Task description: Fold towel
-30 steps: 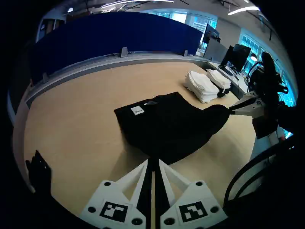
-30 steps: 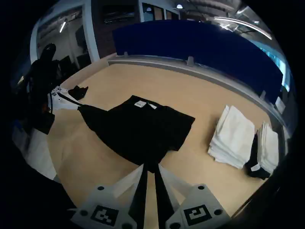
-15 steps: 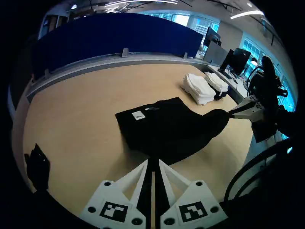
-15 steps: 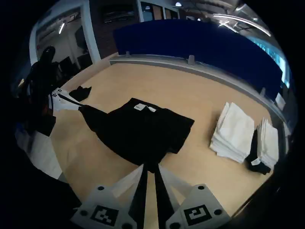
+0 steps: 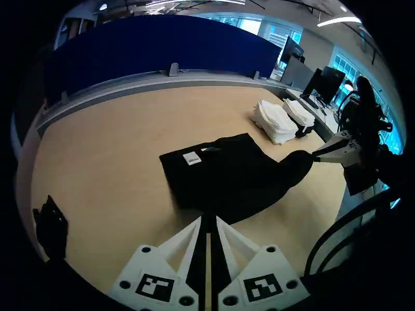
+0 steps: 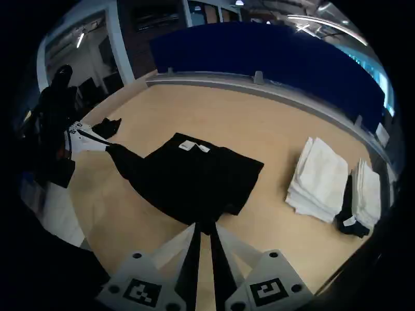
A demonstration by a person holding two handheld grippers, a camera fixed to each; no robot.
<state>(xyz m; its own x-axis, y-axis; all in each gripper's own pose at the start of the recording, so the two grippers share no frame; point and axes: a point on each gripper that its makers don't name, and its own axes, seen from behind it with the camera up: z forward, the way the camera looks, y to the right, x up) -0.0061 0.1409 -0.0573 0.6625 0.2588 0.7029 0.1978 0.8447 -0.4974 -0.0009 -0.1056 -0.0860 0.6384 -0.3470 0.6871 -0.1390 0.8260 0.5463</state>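
Left gripper view first: the left gripper (image 5: 207, 217) is clamped tight, both fingers pinching the near edge of the black towel (image 5: 228, 173). The towel lies spread on the table (image 5: 104, 155), with a white label (image 5: 192, 158) showing on its far left part. Off to the right, the right gripper (image 5: 315, 154) has another corner pinched, and the cloth humps up towards its tips. Beyond it, two white stacks (image 5: 275, 122) sit side by side near the table's far right end, a monitor (image 5: 324, 78) behind them. A blue divider (image 5: 155, 46) runs along the back. A small dark rag (image 5: 50, 230) lies at the near left edge.

Over to the right gripper view: the right gripper (image 6: 202, 228) is closed hard on the towel's (image 6: 197, 179) near edge, cloth caught between both fingers. The towel spreads ahead of it, label (image 6: 184, 146) at the far edge. At left, the left gripper (image 6: 106, 147) grips a raised corner, the rag (image 6: 106, 126) just behind it. The stacks (image 6: 319, 179) sit well apart from the towel, on the right.
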